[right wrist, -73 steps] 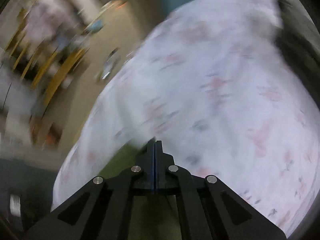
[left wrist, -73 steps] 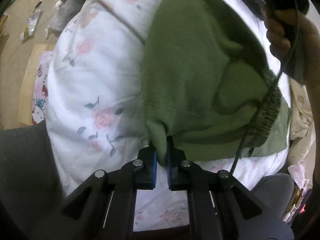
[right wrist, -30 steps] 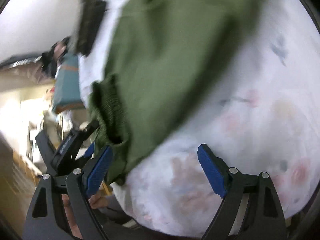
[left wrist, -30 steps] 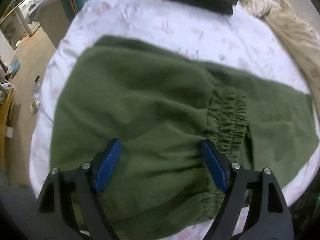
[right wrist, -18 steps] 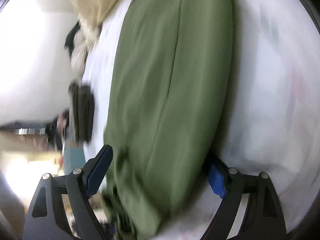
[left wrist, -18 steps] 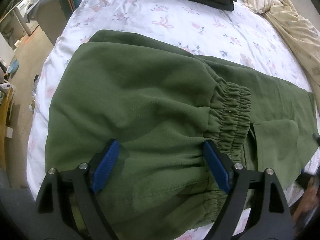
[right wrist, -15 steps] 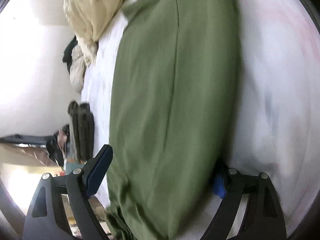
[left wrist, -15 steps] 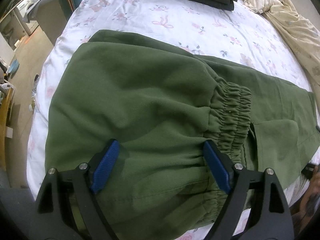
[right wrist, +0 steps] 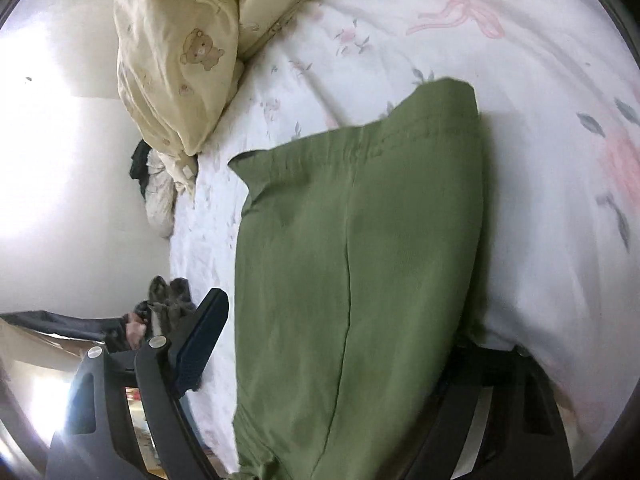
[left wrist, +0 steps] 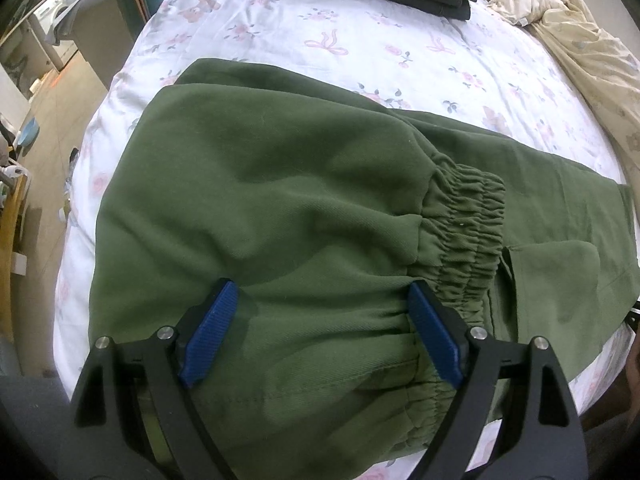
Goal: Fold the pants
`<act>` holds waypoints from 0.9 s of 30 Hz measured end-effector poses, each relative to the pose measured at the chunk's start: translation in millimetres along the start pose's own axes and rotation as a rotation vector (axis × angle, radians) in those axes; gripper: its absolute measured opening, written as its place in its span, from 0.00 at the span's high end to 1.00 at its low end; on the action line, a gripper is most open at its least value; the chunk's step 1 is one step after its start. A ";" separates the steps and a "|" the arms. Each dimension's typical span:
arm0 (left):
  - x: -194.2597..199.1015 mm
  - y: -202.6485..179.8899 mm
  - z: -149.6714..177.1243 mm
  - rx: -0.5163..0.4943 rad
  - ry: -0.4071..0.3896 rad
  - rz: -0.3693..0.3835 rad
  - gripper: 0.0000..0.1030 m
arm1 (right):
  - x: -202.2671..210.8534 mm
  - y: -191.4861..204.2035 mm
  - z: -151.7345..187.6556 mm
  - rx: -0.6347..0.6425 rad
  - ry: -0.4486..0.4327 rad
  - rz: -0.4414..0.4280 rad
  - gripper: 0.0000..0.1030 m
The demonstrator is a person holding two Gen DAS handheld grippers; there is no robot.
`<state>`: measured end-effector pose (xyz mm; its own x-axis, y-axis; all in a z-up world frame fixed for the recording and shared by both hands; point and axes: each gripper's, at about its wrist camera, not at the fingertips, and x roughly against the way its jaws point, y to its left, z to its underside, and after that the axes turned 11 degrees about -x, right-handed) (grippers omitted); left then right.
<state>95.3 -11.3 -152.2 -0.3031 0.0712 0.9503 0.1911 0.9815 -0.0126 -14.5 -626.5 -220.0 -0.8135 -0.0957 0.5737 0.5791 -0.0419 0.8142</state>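
1. On the bed, pants lie half-folded
2. Left gripper wide open, empty, above the waistband
3. Right gripper wide open, straddling the leg end
4. A shallow pinch may drag 1 layer askew

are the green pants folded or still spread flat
Partly folded: on the green pants the waistband lies doubled over the legs, whose cuffs stay stretched out.

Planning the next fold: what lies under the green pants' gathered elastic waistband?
The gathered waistband rests on top of another layer of the green pants, the leg section running right. Below that is the white floral bedsheet. Anything between the layers is covered.
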 end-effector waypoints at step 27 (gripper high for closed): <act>7.5 9.5 1.3 0.043 0.034 0.053 0.17 | 29.1 189.8 323.9 1.237 0.203 -0.105 0.97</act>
<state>93.6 -1.2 -145.7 -0.2620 0.1180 0.9578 0.1653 0.9833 -0.0759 54.3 -315.0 -19.7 -0.7662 -0.3040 0.5662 -0.0154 0.8895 0.4567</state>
